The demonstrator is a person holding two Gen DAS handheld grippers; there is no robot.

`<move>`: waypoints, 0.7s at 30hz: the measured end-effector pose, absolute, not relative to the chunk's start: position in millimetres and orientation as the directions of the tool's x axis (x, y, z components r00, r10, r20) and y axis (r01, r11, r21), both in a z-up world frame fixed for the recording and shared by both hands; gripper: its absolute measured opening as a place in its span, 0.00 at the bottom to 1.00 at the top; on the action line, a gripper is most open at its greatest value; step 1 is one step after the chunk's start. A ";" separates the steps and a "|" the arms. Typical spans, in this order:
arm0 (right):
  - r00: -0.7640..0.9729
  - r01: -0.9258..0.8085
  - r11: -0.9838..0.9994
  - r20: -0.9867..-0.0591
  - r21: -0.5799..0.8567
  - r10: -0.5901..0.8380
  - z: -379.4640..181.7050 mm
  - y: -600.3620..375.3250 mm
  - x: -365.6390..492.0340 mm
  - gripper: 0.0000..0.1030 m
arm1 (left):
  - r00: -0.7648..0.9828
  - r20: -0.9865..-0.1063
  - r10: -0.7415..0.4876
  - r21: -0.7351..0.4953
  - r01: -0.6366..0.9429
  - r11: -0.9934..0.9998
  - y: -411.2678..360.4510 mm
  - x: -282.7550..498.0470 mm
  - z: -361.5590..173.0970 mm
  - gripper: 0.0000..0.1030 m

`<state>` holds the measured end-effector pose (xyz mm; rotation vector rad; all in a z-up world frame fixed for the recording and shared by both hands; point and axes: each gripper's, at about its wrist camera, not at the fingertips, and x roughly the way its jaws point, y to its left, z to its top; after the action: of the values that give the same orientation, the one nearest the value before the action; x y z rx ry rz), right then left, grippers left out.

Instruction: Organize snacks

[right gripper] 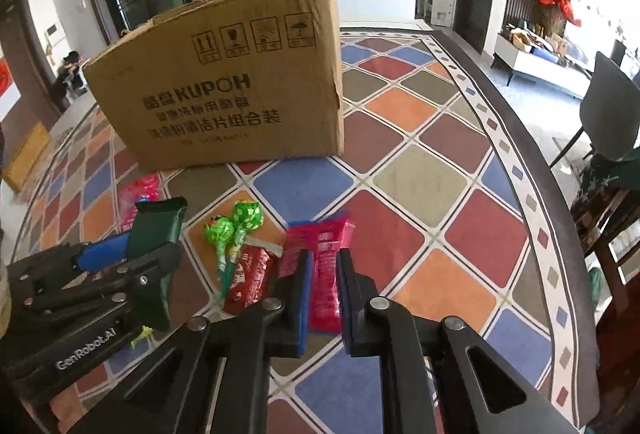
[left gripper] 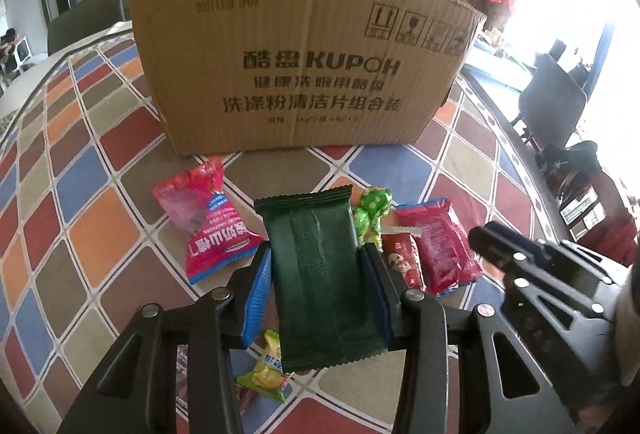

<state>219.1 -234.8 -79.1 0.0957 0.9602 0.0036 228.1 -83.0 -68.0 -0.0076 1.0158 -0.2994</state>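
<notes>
left gripper point(left gripper: 318, 270) pinches dark green packet point(left gripper: 316, 274) (lifted, seemingly) | right gripper point(right gripper: 324, 274) clamps pink packet point(right gripper: 326, 274)

cardboard box point(left gripper: 304, 62) top open but inside hidden, its small spec line too fine to read, yellow-green snack point(left gripper: 266, 374) half covered under the left gripper point(left gripper: 318, 266), people at far left point(left gripper: 10, 42) tiny and blurred

A dark green packet point(left gripper: 320, 274) hangs gripped lengthwise; a pink packet point(right gripper: 326, 266) is likewise clamped. Two green lollipops point(right gripper: 236, 230) lie at ten o'clock from it.
</notes>
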 end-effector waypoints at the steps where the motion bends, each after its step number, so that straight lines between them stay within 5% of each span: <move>1: 0.560 0.038 0.997 -0.828 0.072 0.039 -82.6 -234.5 221.8 0.13 | 0.493 -0.834 -0.248 -0.142 0.242 0.960 -82.5 227.1 -66.8 0.42; 4: 0.562 0.038 0.992 -0.823 0.122 0.080 -86.9 -239.4 218.6 0.17 | 0.495 -0.833 -0.246 -0.142 0.239 0.961 -79.9 223.5 -66.4 0.42; 7: 0.567 0.007 0.994 -0.819 0.107 0.085 -87.2 -233.3 216.6 0.58 | 0.489 -0.836 -0.250 -0.147 0.240 0.960 -82.4 223.1 -72.3 0.42; 21: 0.510 0.004 0.999 -0.859 0.038 0.031 -104.3 -226.5 229.4 0.58 | 0.476 -0.838 -0.267 -0.176 0.227 0.958 -75.1 226.4 -79.4 0.42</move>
<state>229.4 -226.5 -104.3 0.0366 1.0352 0.0166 226.4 -75.1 -79.4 -0.0419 1.0311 -0.3019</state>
